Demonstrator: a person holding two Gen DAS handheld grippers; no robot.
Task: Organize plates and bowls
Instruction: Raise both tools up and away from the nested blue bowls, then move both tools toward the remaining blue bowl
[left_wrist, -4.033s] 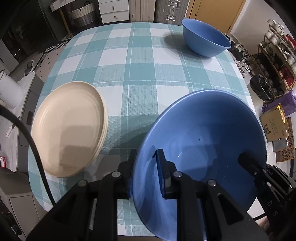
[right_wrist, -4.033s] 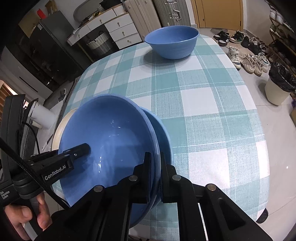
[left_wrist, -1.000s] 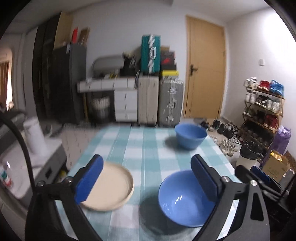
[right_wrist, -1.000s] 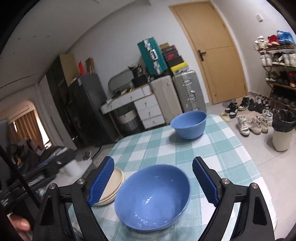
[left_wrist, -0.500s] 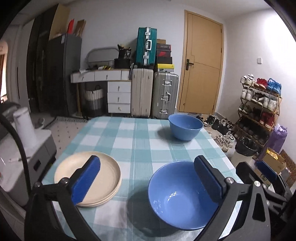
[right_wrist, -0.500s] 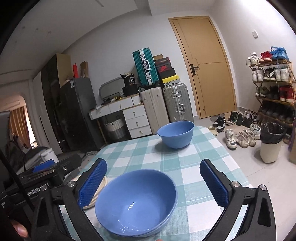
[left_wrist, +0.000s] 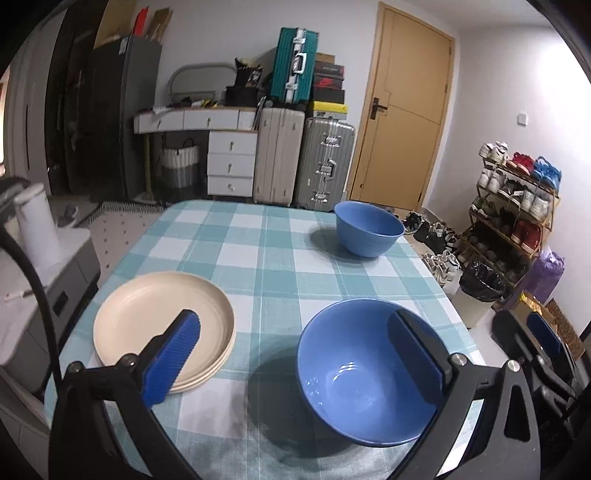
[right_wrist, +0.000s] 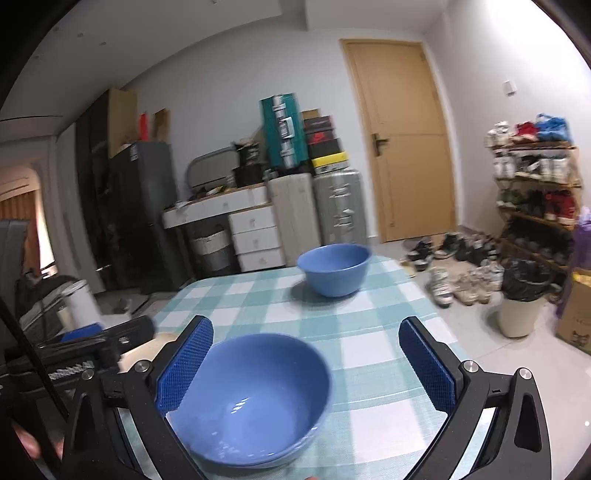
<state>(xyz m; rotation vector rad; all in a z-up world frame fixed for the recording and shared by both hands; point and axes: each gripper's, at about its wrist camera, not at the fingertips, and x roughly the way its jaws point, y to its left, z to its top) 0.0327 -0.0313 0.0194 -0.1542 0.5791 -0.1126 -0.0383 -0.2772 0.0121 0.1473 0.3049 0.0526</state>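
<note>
Both tongs, left (left_wrist: 295, 354) and right (right_wrist: 306, 365), spread empty above the nested blue bowls (left_wrist: 369, 373); next, fetch the lone blue bowl (left_wrist: 368, 228) beyond them.

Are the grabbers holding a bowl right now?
No. The left gripper and the right gripper are both open and hold nothing. The near bowl sits on the table.

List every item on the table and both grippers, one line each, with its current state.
Left gripper: open, holding nothing.
Right gripper: open, holding nothing.
Near blue bowls: nested, upright on the tablecloth.
Far blue bowl: upright, alone, empty.
Cream plates: stacked flat, nothing on them.
</note>
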